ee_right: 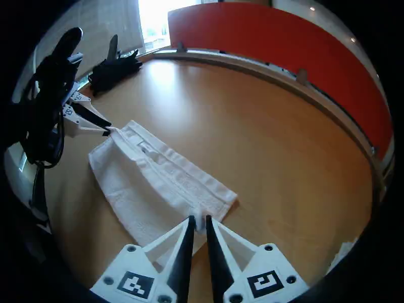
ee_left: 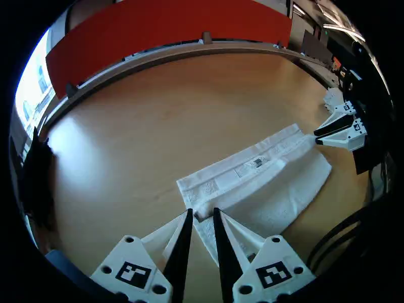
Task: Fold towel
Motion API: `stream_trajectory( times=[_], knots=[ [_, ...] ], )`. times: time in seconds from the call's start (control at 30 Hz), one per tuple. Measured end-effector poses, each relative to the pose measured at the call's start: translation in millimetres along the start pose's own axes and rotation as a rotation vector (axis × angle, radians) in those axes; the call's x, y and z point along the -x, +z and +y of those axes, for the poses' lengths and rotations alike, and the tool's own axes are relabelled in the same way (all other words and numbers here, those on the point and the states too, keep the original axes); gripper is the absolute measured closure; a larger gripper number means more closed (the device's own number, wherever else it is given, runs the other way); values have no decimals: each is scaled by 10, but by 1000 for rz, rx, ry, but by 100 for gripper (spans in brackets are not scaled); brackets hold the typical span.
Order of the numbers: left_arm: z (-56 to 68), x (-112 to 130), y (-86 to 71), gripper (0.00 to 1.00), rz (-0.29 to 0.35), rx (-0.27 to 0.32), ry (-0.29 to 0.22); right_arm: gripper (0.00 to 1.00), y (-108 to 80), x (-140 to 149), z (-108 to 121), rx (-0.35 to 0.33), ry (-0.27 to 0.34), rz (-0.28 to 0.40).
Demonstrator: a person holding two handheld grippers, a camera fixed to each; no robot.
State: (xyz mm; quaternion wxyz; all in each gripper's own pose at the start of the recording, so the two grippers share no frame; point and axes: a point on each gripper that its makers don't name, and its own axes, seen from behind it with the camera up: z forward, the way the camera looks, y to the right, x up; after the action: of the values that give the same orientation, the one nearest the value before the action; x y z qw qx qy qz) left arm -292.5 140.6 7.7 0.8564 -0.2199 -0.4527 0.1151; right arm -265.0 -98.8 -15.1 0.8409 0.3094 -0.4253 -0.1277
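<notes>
A white towel (ee_left: 262,187) lies folded lengthwise on the wooden table (ee_left: 166,116), a small label showing on its hem. In the left gripper view my left gripper (ee_left: 202,213) is shut on the towel's near corner, cloth pinched between the fingertips. At the towel's far end the right gripper (ee_left: 317,138) grips the other corner. In the right gripper view the towel (ee_right: 151,177) stretches away to the left. Here my right gripper (ee_right: 199,220) is shut on the towel's near edge. The left gripper (ee_right: 107,130) holds the far corner, with a dark-gloved hand behind it.
A red divider panel (ee_left: 166,30) stands along the table's far rim (ee_right: 283,76). A black bundle (ee_right: 113,68) lies at the table's back corner near a bright window. A small white object (ee_left: 333,96) sits behind the right gripper. Bare wood surrounds the towel.
</notes>
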Motion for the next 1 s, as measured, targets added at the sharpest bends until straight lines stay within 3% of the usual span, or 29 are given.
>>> stream_trajectory(
  times=[0.27, 0.43, 0.6, 0.73, 1.0],
  knots=[
    [-102, -18, 12, 50, -1, -34, 6, 42, 31, -13, 150, 55, -15, -1],
    [-198, -83, -10, 37, 15, -64, -1, 39, 19, -76, 244, 82, -9, 14],
    [-266, -136, -58, 37, 29, -85, -7, 35, -11, -158, 293, 96, -5, 36],
    [-289, -149, -103, 37, 37, -90, -26, 5, -42, -190, 284, 98, -8, 51],
    [-228, -108, -170, 37, 42, -59, -48, 2, -102, -126, 226, 98, -4, 51]
  ],
)
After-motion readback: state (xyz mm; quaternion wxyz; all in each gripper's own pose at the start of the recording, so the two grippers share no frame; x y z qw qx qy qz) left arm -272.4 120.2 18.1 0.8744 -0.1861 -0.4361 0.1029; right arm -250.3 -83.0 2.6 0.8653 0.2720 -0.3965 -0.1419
